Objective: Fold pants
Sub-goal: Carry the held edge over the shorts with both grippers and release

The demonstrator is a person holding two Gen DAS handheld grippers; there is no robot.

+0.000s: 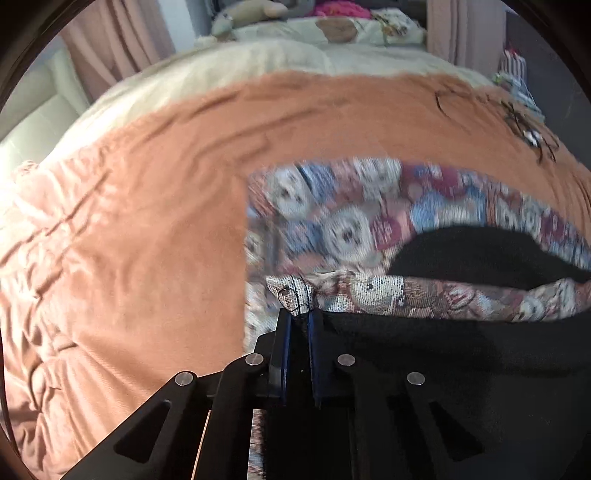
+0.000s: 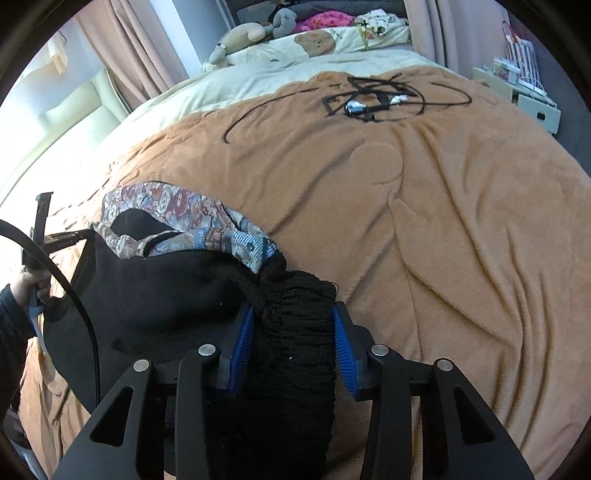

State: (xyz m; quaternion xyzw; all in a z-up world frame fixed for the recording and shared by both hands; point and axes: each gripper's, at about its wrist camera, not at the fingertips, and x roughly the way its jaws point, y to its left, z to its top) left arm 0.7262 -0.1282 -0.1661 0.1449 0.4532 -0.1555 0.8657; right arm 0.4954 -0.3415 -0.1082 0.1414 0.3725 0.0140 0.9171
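Observation:
The pants (image 1: 369,221) are a patterned weave with a black lining and lie on the orange blanket (image 1: 147,221). My left gripper (image 1: 300,317) is shut on a corner of the patterned edge, which sticks out just past its fingertips. In the right wrist view the pants (image 2: 177,295) hang bunched, black lining outward, with the patterned edge on top. My right gripper (image 2: 295,321) has the black ribbed waistband (image 2: 295,332) filling the gap between its blue pads (image 2: 343,339), which press on it from both sides. A person's hand (image 2: 29,280) holds the left gripper's handle at the far left.
A tangle of black cables with a small device (image 2: 373,99) lies farther up the blanket. Pillows and soft toys (image 2: 251,33) sit at the head of the bed. A white bedside cabinet (image 2: 532,99) stands at the right. A black cable (image 2: 74,295) crosses the left side.

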